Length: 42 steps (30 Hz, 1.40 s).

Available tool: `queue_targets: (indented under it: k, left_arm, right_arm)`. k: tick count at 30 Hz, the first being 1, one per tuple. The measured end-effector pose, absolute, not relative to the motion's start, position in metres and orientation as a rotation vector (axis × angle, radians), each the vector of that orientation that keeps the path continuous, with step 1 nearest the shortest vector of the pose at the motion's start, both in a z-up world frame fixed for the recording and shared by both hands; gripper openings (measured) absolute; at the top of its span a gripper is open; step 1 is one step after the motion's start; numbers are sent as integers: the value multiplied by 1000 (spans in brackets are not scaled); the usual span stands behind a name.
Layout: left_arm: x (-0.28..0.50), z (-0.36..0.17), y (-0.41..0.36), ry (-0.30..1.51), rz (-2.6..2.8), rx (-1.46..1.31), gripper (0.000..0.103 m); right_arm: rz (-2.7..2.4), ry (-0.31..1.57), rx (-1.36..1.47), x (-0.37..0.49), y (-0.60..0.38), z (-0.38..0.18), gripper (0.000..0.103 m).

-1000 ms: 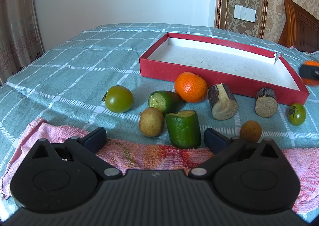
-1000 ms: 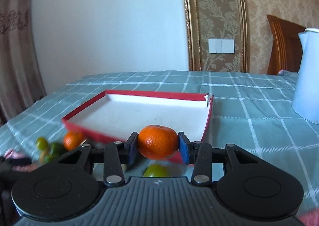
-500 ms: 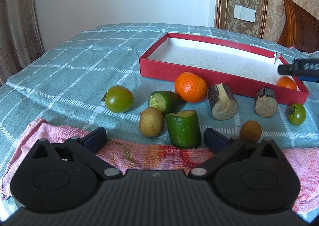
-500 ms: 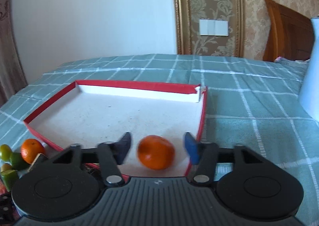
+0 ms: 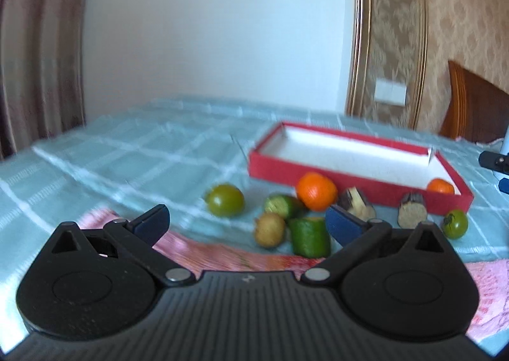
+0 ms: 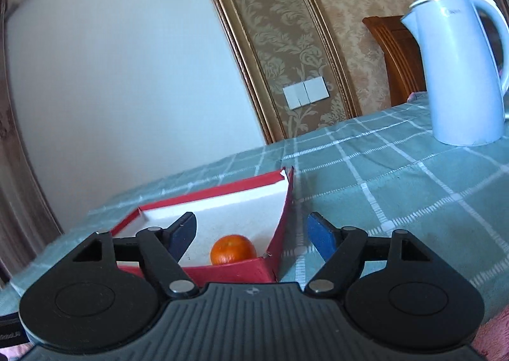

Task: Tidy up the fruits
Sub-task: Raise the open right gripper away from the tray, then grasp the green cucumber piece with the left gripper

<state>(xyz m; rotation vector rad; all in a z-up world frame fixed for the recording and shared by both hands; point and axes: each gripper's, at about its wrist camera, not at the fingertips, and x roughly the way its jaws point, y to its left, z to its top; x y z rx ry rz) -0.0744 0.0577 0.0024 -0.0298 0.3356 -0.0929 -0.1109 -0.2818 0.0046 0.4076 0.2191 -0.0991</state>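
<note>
One tangerine (image 6: pixel 233 249) lies in the box's (image 6: pixel 280 218) near corner, lower centre of the right view. My right fingers (image 6: pixel 251 232) are spread and empty. My left fingers (image 5: pixel 248 222) are spread too; the second tangerine (image 5: pixel 316 190), frame centre, looks the next pick.

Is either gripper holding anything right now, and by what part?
Nothing. The left gripper and right gripper are both open; one orange lies loose in the red box.

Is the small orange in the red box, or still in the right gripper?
In the box: the small orange lies on the red box floor, the right gripper open.
</note>
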Motion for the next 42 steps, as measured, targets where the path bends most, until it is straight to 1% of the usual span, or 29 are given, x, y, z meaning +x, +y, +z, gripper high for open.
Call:
queue_targets:
  k: [6, 7, 8, 9, 11, 12, 13, 14, 15, 16, 17, 19, 22, 28, 35, 38, 42]
  left_arm:
    - [-98, 7, 55, 186, -60, 100, 103]
    - [-98, 8, 52, 177, -61, 120, 100]
    - [-98, 10, 48, 177, -69, 140, 91]
    - [-95, 10, 44, 187, -82, 155, 87]
    - [-88, 11, 37, 221, -103, 173, 75]
    - [-84, 10, 34, 240, -111, 173, 71]
    - [-79, 10, 31, 262, -128, 168, 65]
    - [-76, 9, 30, 282, -146, 163, 56]
    - [-74, 8, 29, 301, -166, 159, 50]
    - [-71, 7, 26, 325, -194, 158, 40]
    - [-69, 6, 24, 348, -218, 154, 35]
    - [-66, 3, 20, 372, -253, 149, 33]
    - [-64, -1, 12, 383, -264, 163, 33]
    - [-63, -5, 6, 399, -255, 181, 34]
    - [-63, -4, 11, 432, -233, 127, 36]
    - [-62, -7, 16, 480, -238, 78, 36]
    - [-60, -11, 15, 499, -232, 76, 36]
  right_arm:
    - [-82, 221, 397, -110, -279, 2, 77]
    - [-81, 221, 397, -110, -279, 1, 77]
    - [-80, 220, 399, -111, -278, 1, 77]
    - [-78, 217, 402, -111, -279, 1, 76]
    - [-76, 214, 407, -112, -280, 0, 77]
    - [-75, 213, 408, -112, -280, 0, 77]
    - [-75, 212, 407, -112, -280, 0, 77]
    - [-72, 209, 406, -112, -279, 0, 76]
    - [-70, 209, 403, -112, -279, 0, 76]
    - [-67, 209, 399, -112, -278, 1, 77]
    - [-64, 209, 396, -113, -277, 1, 77]
    - [-59, 210, 397, -112, -277, 1, 77]
    - [-54, 211, 400, -112, -277, 1, 77]
    - [-46, 211, 404, -112, -278, 1, 77]
    - [-41, 215, 405, -111, -278, 1, 77]
    - [-41, 215, 405, -110, -278, 1, 77]
    - [-40, 217, 404, -110, -277, 1, 77]
